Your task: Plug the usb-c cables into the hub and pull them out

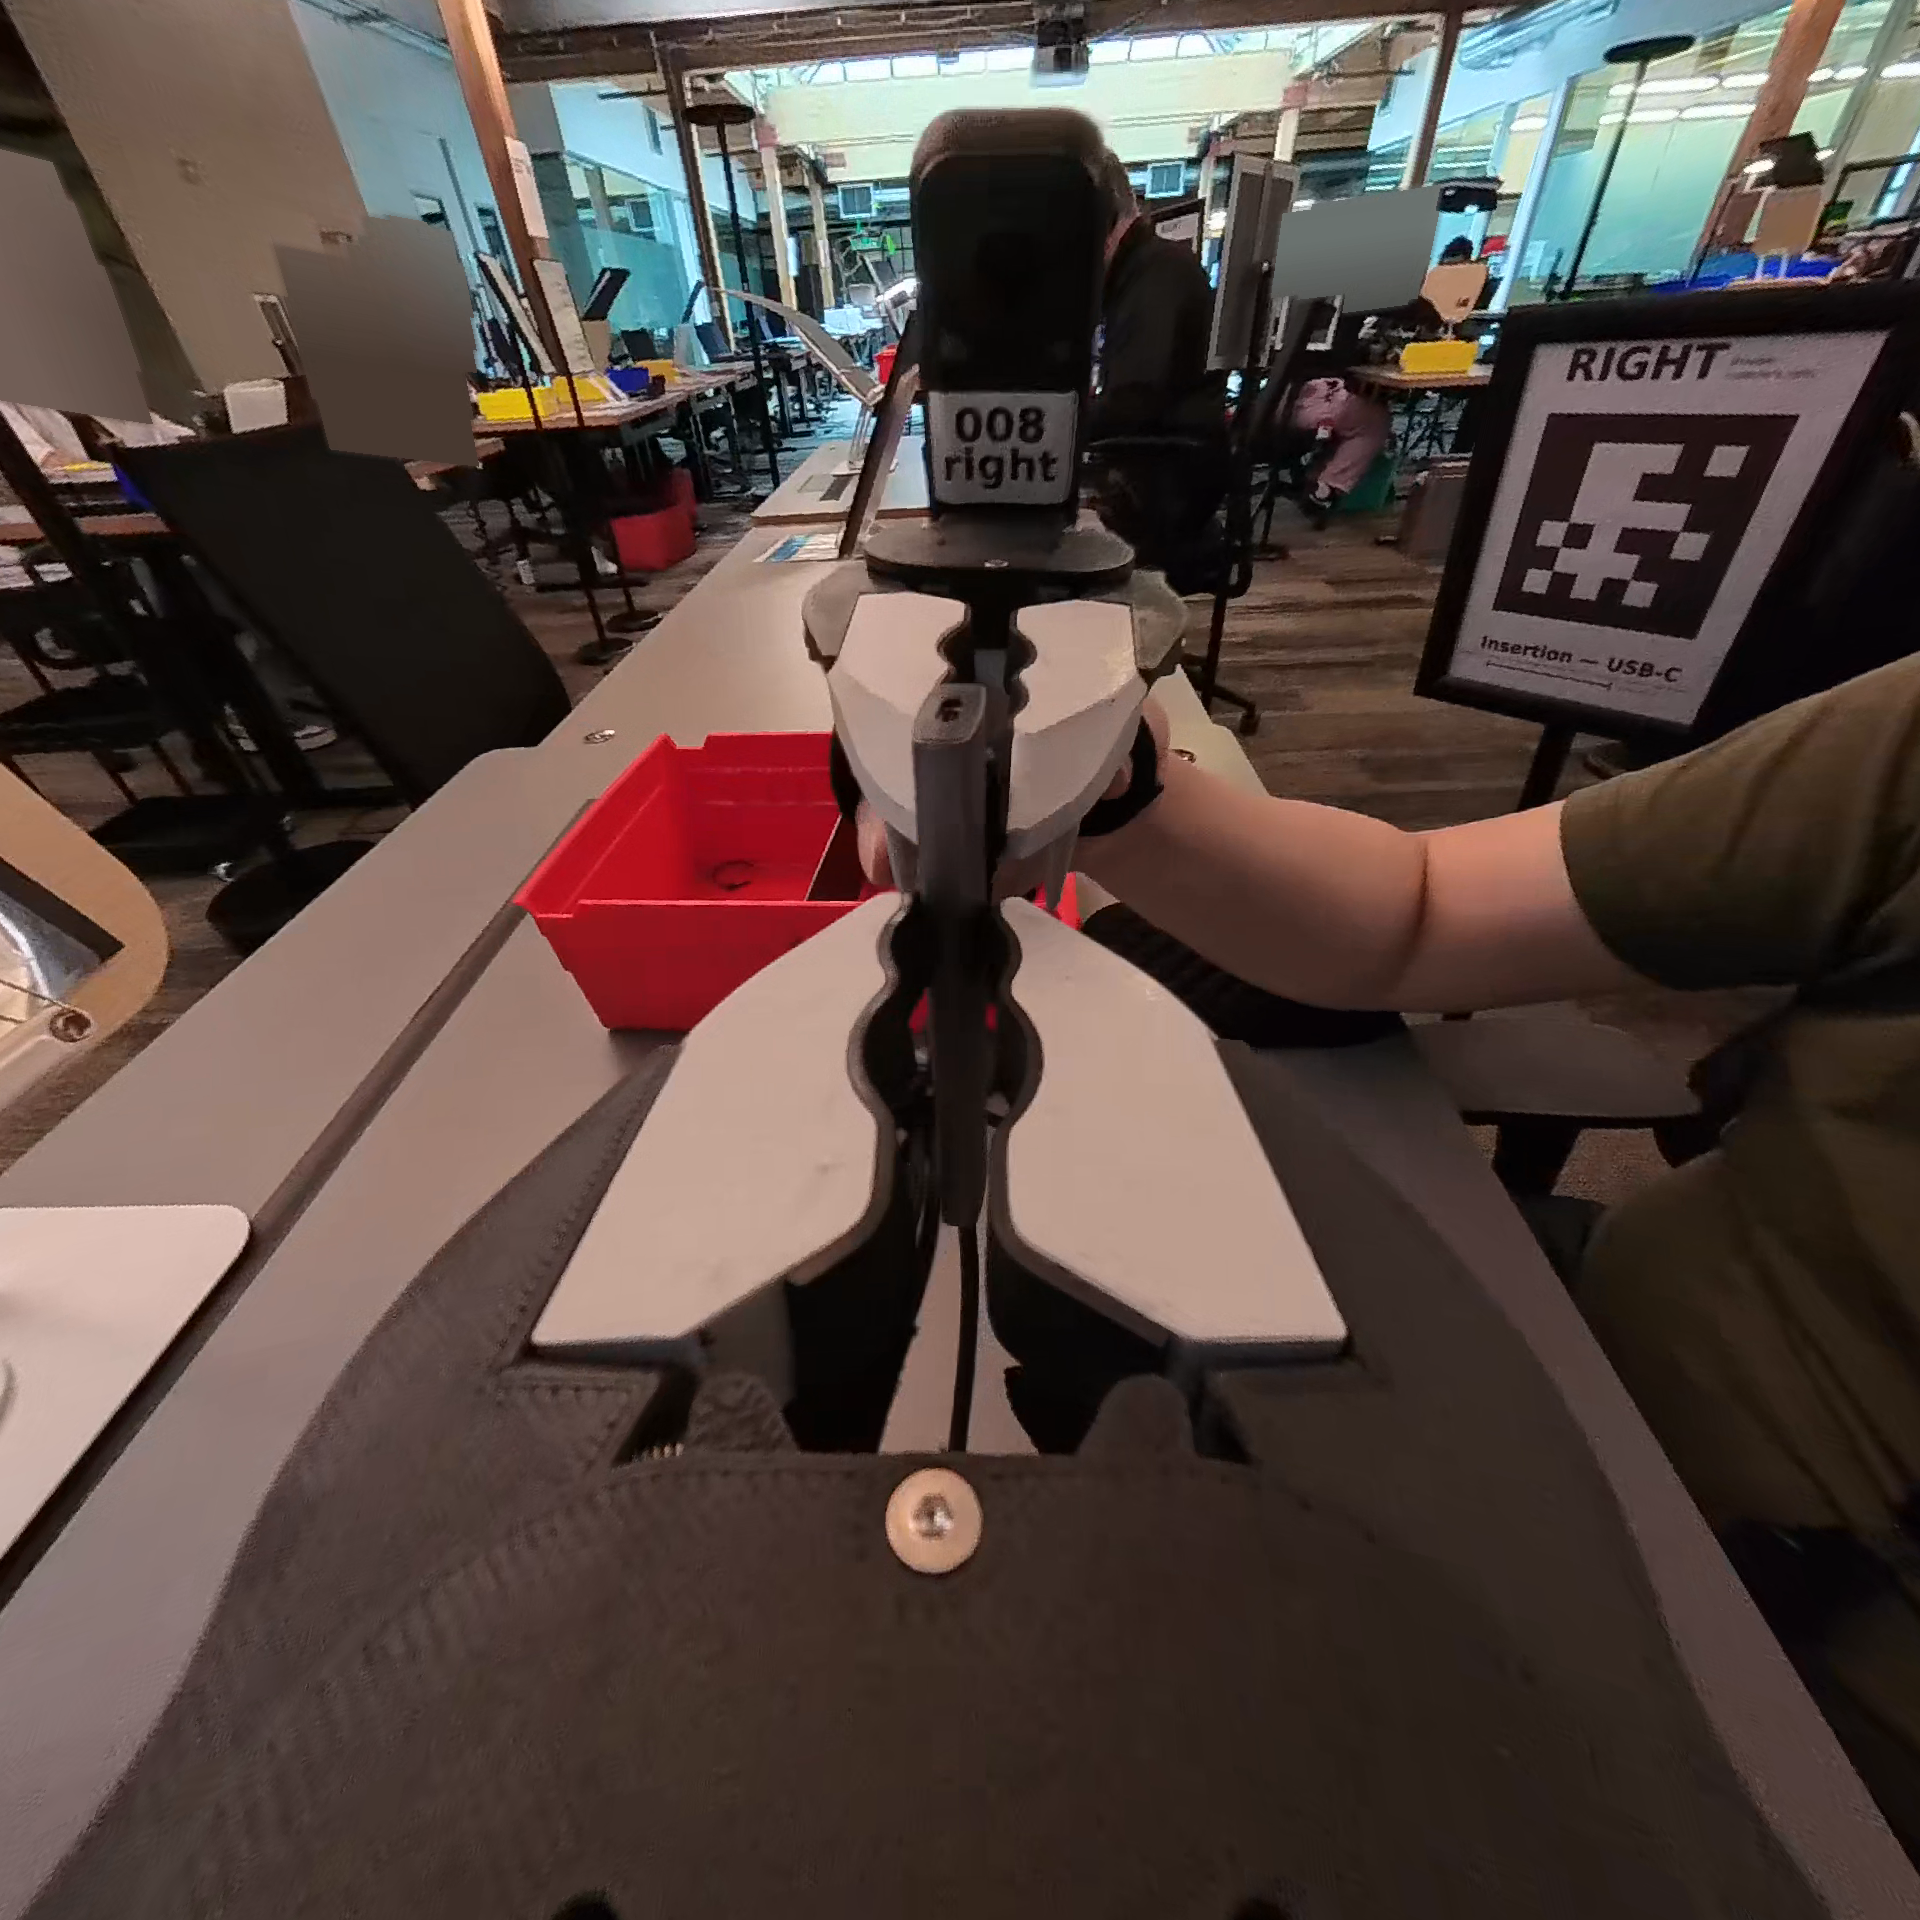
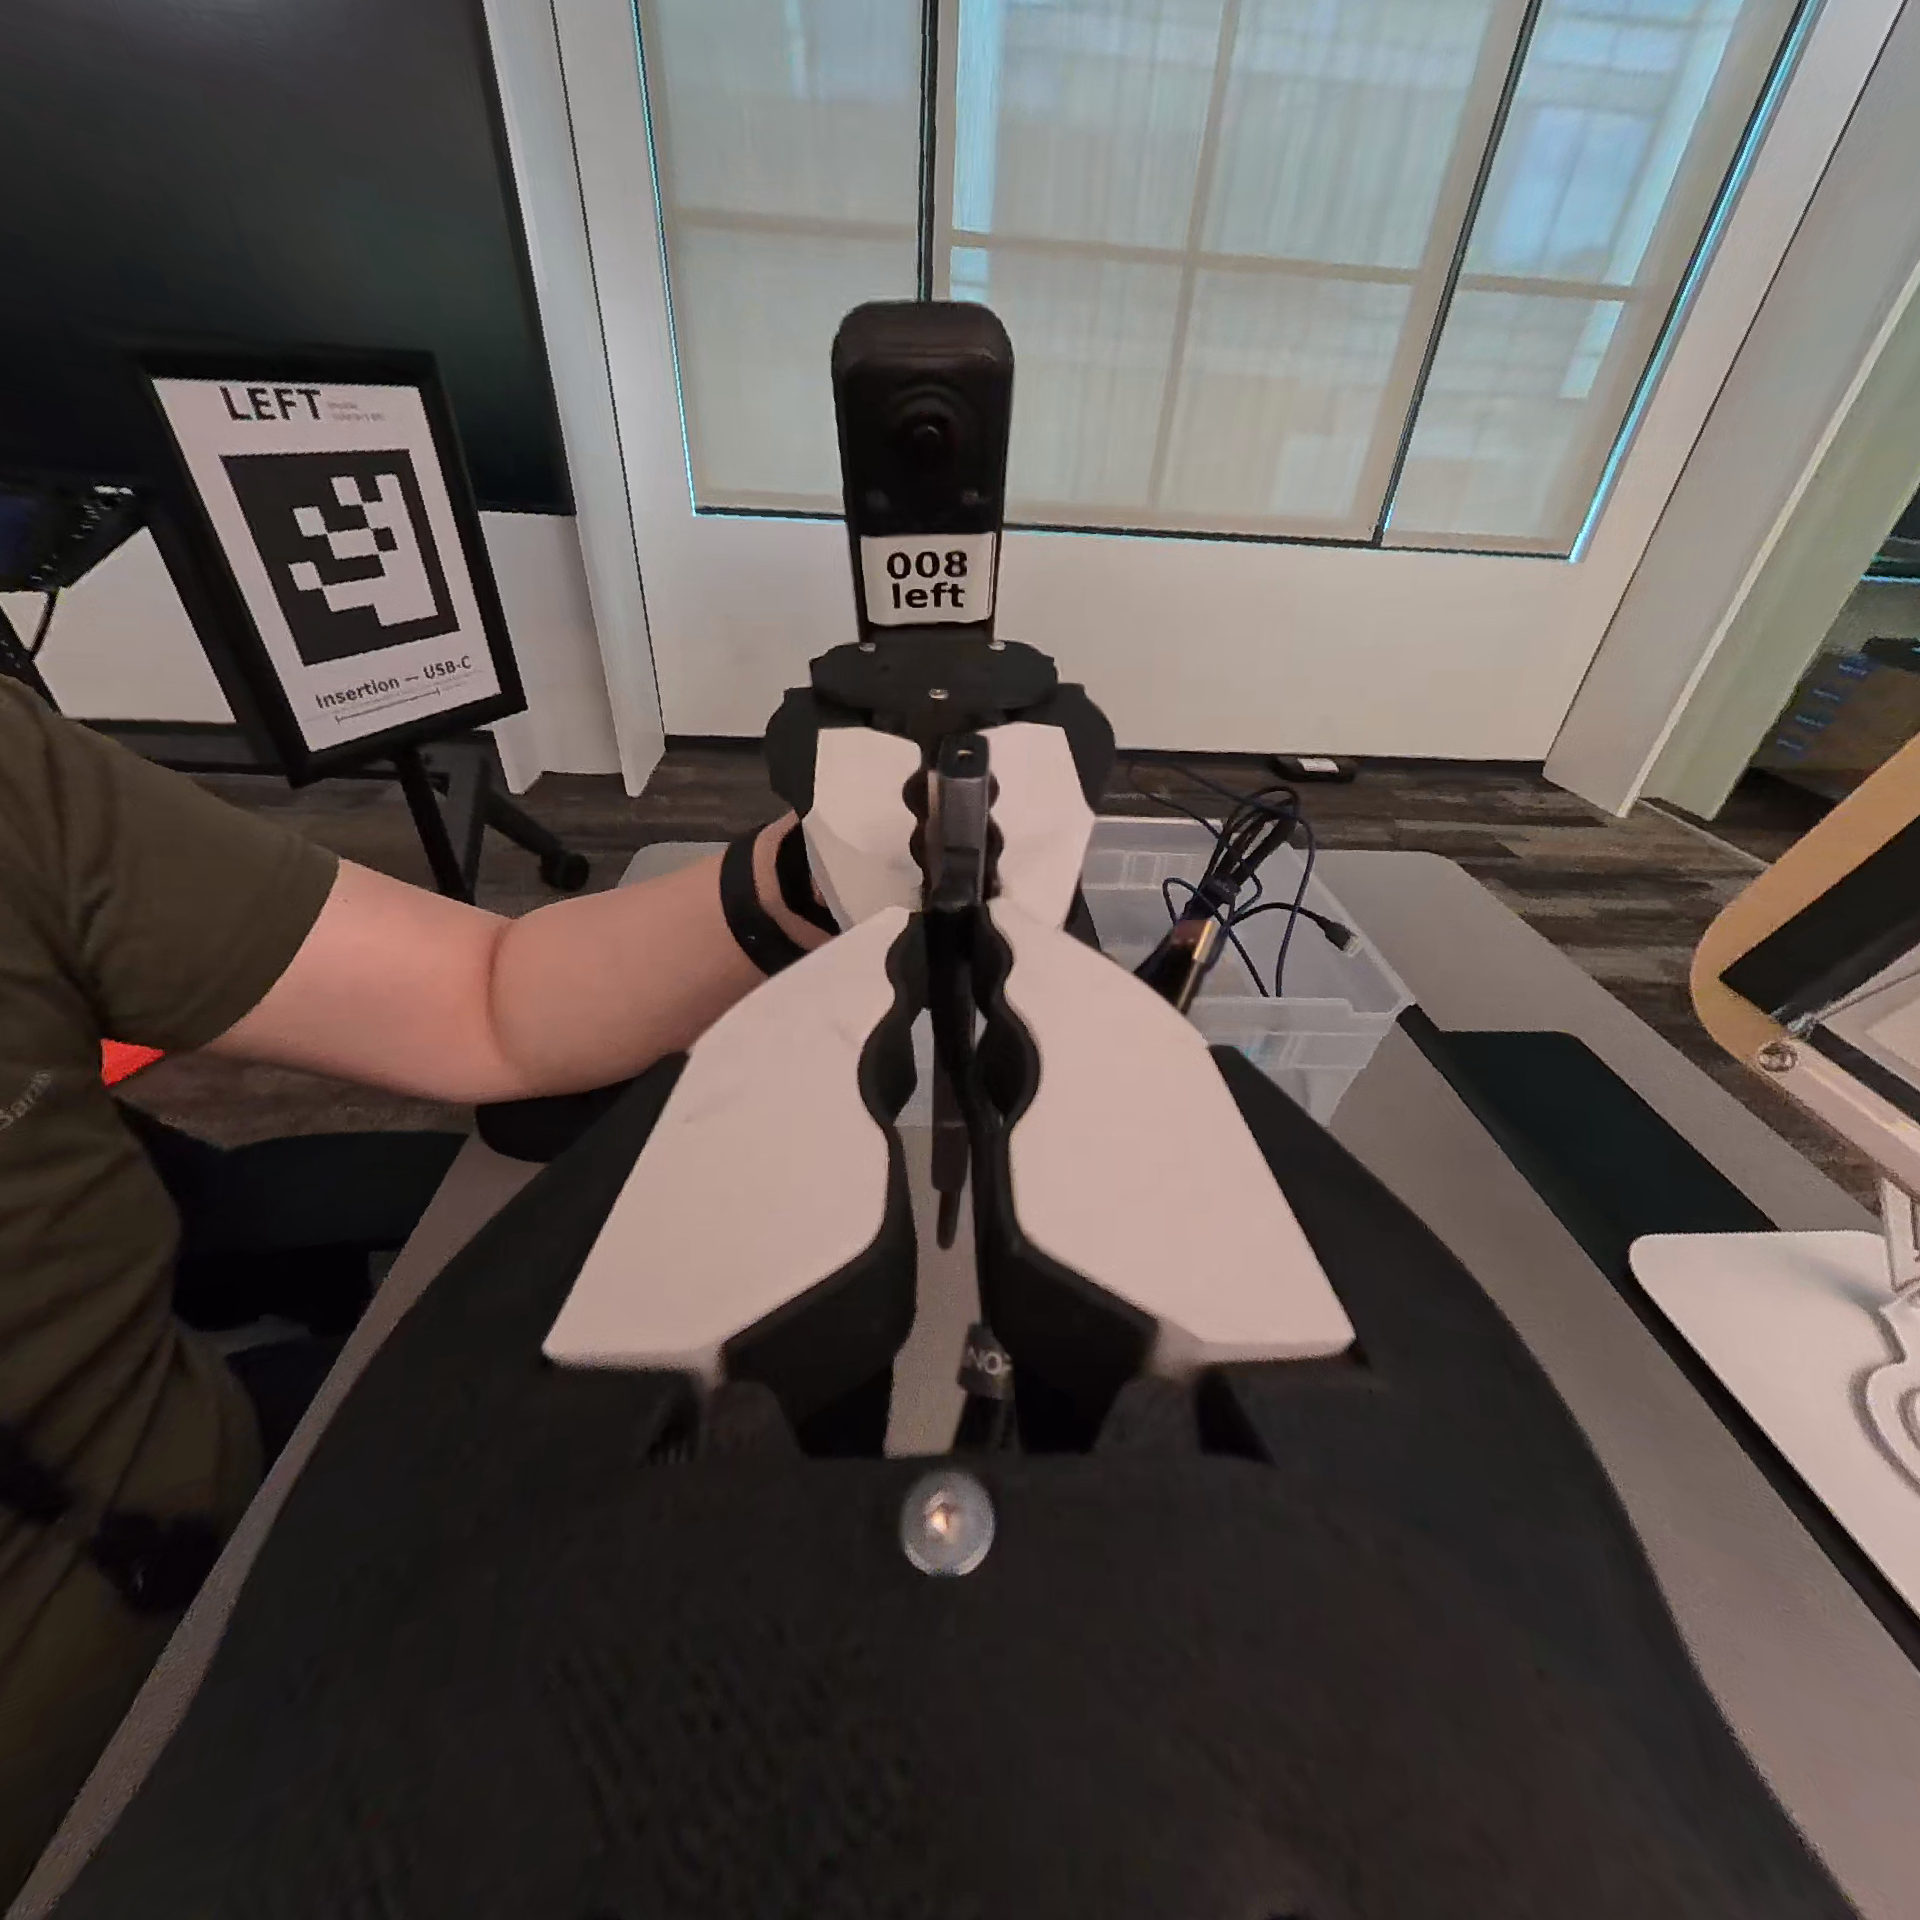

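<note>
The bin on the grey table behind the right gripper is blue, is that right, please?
Not quite: the left wrist view shows the bin is red; it does stand on the grey table behind the right gripper.

left tool: pale grey fingers, wavy black inner edges, textured black body, one silver screw | right tool: same build | each tops a black camera with white label | person: olive short-sleeved shirt, black wrist straps
</note>
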The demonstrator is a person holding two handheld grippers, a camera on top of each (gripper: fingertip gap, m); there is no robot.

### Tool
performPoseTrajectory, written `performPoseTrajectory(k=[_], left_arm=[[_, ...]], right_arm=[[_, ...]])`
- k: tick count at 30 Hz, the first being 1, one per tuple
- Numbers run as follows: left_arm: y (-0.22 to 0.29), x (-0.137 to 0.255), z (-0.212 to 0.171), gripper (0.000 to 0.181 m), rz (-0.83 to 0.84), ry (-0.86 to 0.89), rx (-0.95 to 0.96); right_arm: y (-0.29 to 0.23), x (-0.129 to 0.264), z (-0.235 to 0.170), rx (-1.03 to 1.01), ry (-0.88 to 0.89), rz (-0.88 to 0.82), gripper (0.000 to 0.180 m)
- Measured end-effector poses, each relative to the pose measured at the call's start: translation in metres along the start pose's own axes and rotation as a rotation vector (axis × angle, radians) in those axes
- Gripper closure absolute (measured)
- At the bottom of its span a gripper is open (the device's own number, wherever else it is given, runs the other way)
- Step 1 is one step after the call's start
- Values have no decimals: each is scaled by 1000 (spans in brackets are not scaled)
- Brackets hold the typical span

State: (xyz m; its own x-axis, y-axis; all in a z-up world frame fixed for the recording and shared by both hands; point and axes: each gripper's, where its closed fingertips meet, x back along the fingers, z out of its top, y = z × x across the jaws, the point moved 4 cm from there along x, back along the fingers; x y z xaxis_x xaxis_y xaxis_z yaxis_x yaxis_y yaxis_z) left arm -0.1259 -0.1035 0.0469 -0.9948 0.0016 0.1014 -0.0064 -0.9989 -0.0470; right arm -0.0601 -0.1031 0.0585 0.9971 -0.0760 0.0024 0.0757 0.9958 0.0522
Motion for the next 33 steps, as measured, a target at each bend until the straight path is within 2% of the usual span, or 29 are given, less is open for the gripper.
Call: performPoseTrajectory(k=[13, 19, 33], left_arm=[[-1, 0, 0, 171, -17, -4, 58], [-1, 7, 9, 171, -70, 99, 138], [-2, 11, 7, 171, -61, 24, 137]], right_arm=[[5, 0, -1, -119, 34, 17, 172], [1, -3, -5, -60, -17, 11, 172], [2, -7, -8, -79, 15, 29, 171]])
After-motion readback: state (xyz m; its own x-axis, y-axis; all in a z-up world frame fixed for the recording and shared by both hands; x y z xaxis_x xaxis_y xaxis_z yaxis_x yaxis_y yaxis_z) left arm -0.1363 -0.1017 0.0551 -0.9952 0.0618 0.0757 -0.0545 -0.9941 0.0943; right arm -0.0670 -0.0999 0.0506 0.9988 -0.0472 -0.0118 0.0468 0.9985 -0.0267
